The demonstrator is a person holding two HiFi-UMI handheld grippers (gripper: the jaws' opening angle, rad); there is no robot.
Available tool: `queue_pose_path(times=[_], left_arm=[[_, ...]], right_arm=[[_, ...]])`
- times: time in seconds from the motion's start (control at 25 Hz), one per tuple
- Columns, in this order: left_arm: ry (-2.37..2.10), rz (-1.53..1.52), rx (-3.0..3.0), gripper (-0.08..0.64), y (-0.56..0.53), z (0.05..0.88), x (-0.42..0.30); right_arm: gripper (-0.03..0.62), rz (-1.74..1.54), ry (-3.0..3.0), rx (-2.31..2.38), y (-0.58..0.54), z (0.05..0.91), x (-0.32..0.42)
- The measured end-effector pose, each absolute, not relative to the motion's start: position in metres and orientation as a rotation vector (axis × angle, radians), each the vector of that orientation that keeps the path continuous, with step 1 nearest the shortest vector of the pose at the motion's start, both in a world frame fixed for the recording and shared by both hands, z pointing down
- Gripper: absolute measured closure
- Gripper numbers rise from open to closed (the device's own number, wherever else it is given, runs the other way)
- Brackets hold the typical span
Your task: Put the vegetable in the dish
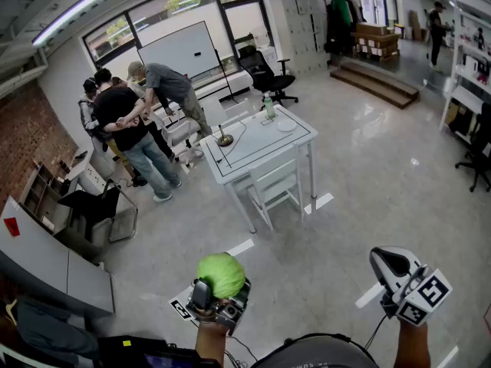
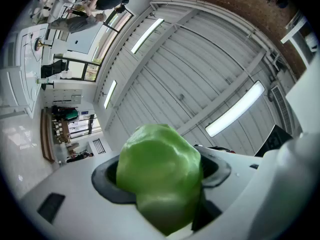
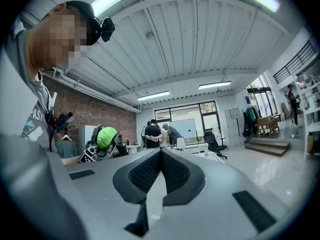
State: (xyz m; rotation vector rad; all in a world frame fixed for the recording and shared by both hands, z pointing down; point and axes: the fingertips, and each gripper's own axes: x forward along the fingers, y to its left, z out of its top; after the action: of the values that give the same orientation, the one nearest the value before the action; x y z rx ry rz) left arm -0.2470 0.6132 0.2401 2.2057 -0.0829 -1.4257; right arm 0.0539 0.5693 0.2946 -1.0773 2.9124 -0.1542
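A round light-green vegetable [image 1: 221, 274] sits between the jaws of my left gripper [image 1: 220, 291], held up in the air low in the head view. In the left gripper view the vegetable [image 2: 159, 176] fills the gap and both dark pads [image 2: 106, 179] press on its sides. My right gripper [image 1: 392, 264] is raised at the lower right, pads together with nothing between them; its view shows them closed [image 3: 161, 156] and the vegetable [image 3: 106, 137] off to the left. A small white dish [image 1: 286, 126] lies on the far white table [image 1: 253, 148].
The table stands a few steps ahead with a white chair [image 1: 275, 188] tucked under it, a green bottle [image 1: 269, 106] and a brass-coloured object [image 1: 224, 139] on top. Several people [image 1: 134, 125] stand at the left. Grey desks [image 1: 54, 263] line the near left; office chairs stand beyond.
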Motion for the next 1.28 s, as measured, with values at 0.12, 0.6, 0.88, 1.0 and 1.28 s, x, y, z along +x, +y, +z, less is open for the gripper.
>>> queue_pose_path(times=[0.12,0.6,0.88,1.0,1.28], left_arm=[[-0.074,-1.424,2.210,0.230,0.612,0.238,-0.254],[-0.030,-1.425,2.197,0.232,0.608,0.243,-0.280],[-0.006,-1.409,2.175,0.232,0.598,0.250,-0.275],[-0.013,-1.405,2.159,0.232,0.586,0.255,-0.266],[-0.044,-1.418,2.142,0.232,0.554,0.250,-0.232]], right_arm=[[0.587,-0.144,2.914,-1.078,0.568,0.291,0.045],[0.586,-0.124,2.854,-1.099,0.570,0.284,0.020],[0.586,-0.141,2.845,-1.122,0.565,0.287,0.022],[0.586,-0.145,2.850,-1.122,0.555,0.290,0.028],[0.586,-0.171,2.857,-1.083,0.523,0.287,0.058]])
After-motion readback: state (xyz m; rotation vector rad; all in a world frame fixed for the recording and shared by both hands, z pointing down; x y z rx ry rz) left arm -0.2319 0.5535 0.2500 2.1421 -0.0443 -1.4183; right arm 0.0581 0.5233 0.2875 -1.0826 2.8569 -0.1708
